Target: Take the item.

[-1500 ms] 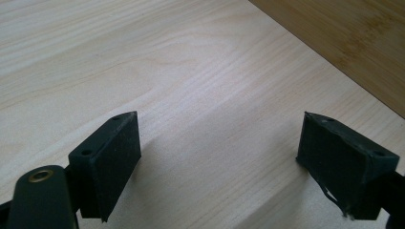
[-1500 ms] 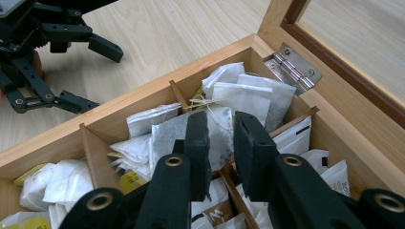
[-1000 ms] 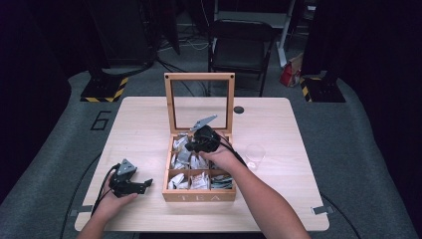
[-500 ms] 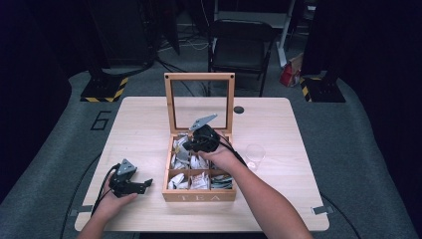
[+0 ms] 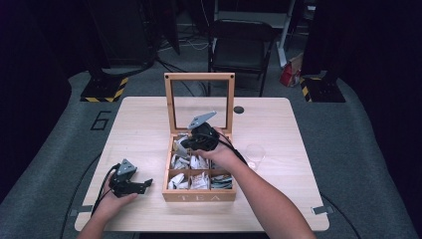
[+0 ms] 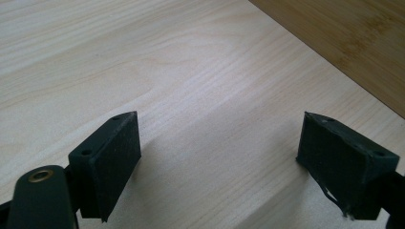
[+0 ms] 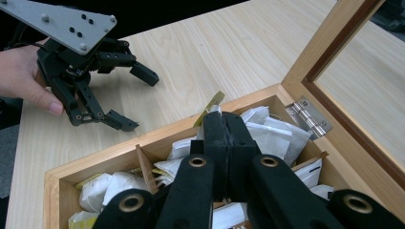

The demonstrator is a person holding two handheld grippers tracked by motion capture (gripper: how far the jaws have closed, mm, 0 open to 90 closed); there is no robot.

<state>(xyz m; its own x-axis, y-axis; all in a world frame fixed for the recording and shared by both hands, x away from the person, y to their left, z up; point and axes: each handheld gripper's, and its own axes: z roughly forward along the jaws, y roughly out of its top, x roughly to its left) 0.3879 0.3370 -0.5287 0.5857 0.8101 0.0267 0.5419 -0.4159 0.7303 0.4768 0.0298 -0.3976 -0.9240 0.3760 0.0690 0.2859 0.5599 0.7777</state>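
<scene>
Tea bags (image 5: 199, 163) in white paper sachets fill the compartments of the wooden tea box (image 5: 199, 196), which stands open at the middle of the worktop (image 5: 278, 124) with its glass lid (image 5: 199, 102) upright at the 12 o'clock side. The step in hand seems to be picking one sachet out of the box: the right tool (image 7: 224, 126) is over the compartments at the box's far side, its jaws pressed together, and a thin yellowish tag (image 7: 208, 107) stands up just past their tips, so I judge it has pinched a sachet or its tag, but I cannot tell exactly which. The next move probably calls for a straight lift clear of the dividers, without dragging neighbour sachets. The sachets look light, crumpled and loosely packed, some leaning on each other. The left tool (image 5: 133, 183) rests on the worktop at about 8 o'clock from the box, jaws wide apart and holding nothing.
</scene>
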